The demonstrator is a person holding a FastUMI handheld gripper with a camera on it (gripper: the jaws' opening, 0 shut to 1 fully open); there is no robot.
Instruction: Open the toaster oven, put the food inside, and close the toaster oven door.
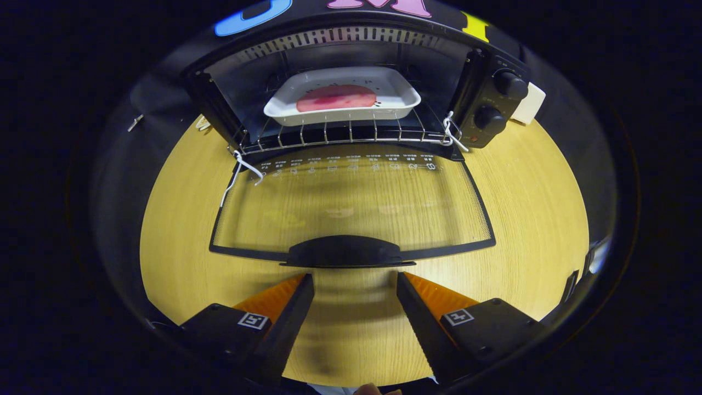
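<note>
A recording booth set up like a kitchen corner. A black toaster oven (351, 93) stands on a round wooden tabletop (537, 197), and black cloth hangs close behind as the wall.

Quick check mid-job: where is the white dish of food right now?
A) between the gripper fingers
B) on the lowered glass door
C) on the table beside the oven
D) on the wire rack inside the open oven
D: the white dish sits on the wire rack inside the toaster oven, beyond the lowered door; the gripper is open and empty.
</note>
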